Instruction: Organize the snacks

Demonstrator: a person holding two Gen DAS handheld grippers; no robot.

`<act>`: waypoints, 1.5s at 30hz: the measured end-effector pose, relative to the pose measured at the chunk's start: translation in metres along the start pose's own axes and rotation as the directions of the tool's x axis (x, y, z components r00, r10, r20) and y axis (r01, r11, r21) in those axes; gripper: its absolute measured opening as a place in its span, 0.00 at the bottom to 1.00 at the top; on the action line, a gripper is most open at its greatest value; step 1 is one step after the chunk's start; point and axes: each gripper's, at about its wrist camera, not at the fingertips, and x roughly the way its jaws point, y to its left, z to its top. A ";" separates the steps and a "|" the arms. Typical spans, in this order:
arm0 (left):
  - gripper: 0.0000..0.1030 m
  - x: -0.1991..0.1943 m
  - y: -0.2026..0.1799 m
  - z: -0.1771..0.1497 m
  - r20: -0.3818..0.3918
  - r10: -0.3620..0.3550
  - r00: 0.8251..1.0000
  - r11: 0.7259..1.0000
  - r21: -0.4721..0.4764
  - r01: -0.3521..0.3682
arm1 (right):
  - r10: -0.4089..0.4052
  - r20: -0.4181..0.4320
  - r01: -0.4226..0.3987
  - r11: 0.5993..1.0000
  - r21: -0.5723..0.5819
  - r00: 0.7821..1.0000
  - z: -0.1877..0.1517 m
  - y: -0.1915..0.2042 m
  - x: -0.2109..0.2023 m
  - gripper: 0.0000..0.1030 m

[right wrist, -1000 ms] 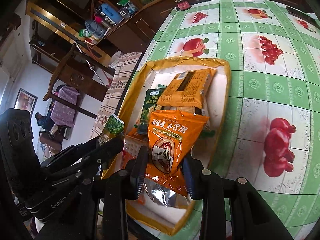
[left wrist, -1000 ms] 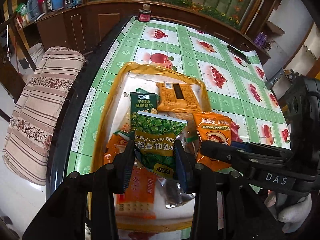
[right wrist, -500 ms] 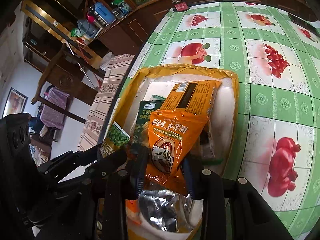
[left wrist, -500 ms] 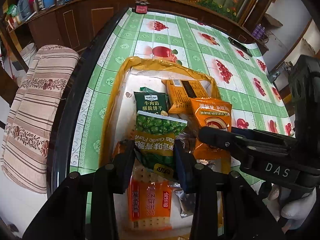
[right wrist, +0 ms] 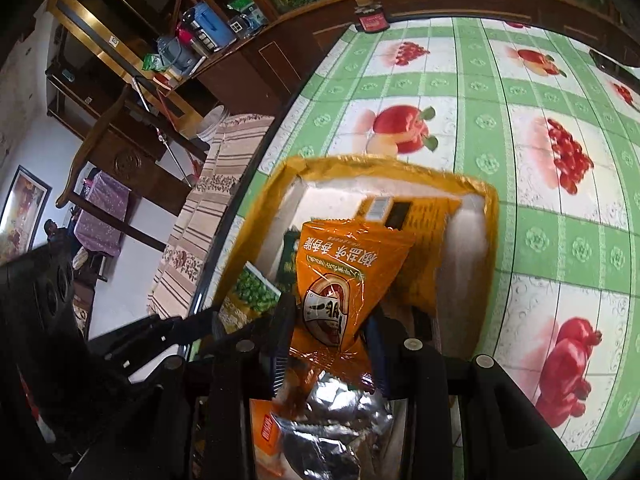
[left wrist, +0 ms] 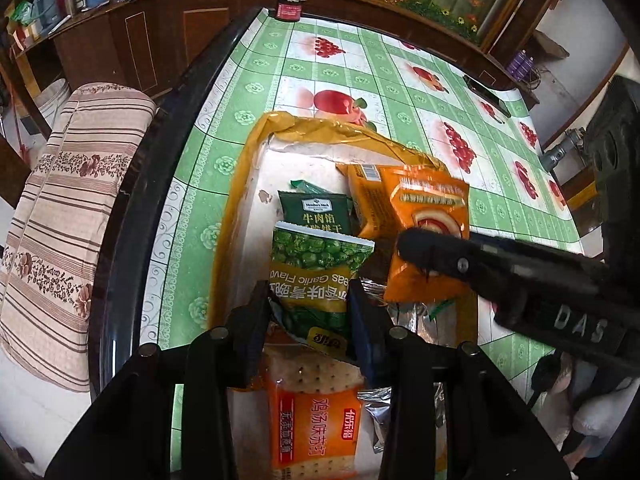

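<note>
A yellow-rimmed tray [left wrist: 236, 184] [right wrist: 490, 216] lies on the green fruit-print tablecloth and holds several snack packets. My left gripper [left wrist: 308, 318] is shut on a green pea packet [left wrist: 316, 264] and holds it just above the tray. My right gripper [right wrist: 330, 342] is shut on an orange snack bag [right wrist: 344, 276] [left wrist: 430, 216], also over the tray, right of the pea packet. Below them lie a dark green packet [left wrist: 314, 212], an orange cracker pack [left wrist: 314, 420], an orange box [right wrist: 400, 216] and a silver foil packet [right wrist: 336, 428].
The table's dark edge [left wrist: 160, 152] runs along the left, with a striped cushioned chair [left wrist: 68, 208] beside it. A small red-labelled jar [left wrist: 289, 2] stands at the far table end. A dark flat object [left wrist: 486, 96] lies at the far right. Wooden cabinets stand behind.
Both grippers have carried their packets further over the tray, toward its far end. The orange cracker pack has come into full view beneath the left gripper.
</note>
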 end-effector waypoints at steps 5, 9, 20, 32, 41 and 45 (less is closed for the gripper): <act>0.35 0.000 0.002 -0.002 -0.001 0.000 1.000 1.000 -0.015 0.000 | -0.021 -0.004 0.021 0.999 -0.036 1.000 0.018 0.009 0.011 0.33; 0.35 0.002 0.007 -0.004 -0.010 -0.001 1.000 0.999 -0.037 0.001 | -0.009 -0.017 0.008 1.000 -0.022 1.000 0.022 0.010 0.021 0.33; 0.47 0.005 0.011 -0.002 0.008 -0.009 1.000 0.996 -0.083 0.010 | 0.009 -0.023 -0.009 0.999 -0.036 1.000 0.030 0.015 0.028 0.39; 0.57 -0.013 -0.001 -0.010 0.029 -0.033 0.999 0.994 -0.101 0.036 | 0.014 0.016 -0.014 1.000 -0.021 1.000 0.022 0.009 -0.010 0.54; 0.60 -0.038 -0.036 -0.035 0.059 0.014 0.998 0.992 -0.127 -0.007 | -0.040 0.025 0.037 0.993 0.114 0.999 -0.028 -0.080 -0.055 0.60; 0.60 -0.036 -0.073 -0.049 0.058 0.023 0.998 0.994 -0.107 -0.017 | -0.030 0.030 0.025 0.988 0.150 0.999 -0.057 -0.110 -0.080 0.60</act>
